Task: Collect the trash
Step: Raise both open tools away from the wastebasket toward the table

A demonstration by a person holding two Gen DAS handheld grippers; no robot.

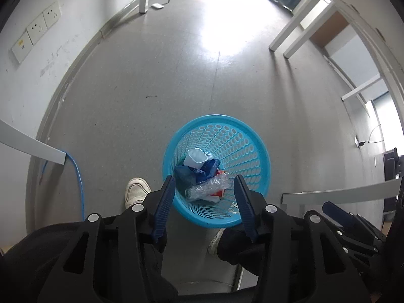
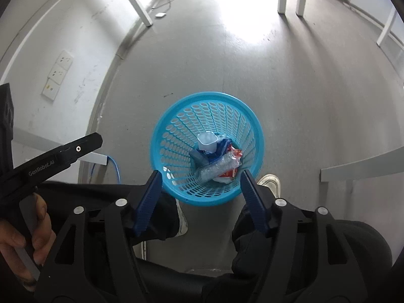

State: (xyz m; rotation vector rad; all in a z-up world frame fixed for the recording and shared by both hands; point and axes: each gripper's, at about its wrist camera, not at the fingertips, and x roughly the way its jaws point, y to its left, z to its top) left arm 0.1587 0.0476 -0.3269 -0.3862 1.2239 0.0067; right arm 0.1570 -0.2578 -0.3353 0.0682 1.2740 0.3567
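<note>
both the left gripper and right gripper hang with jaws apart and empty, the blue basket of trash well below and straight ahead between their tips.

Perforated glossy plastic basket; crinkled clear plastic wrapper; smooth, sheeny floor.

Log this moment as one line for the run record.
left gripper: open, empty | right gripper: open, empty | blue basket: on floor, holds white cup, plastic wrap
</note>
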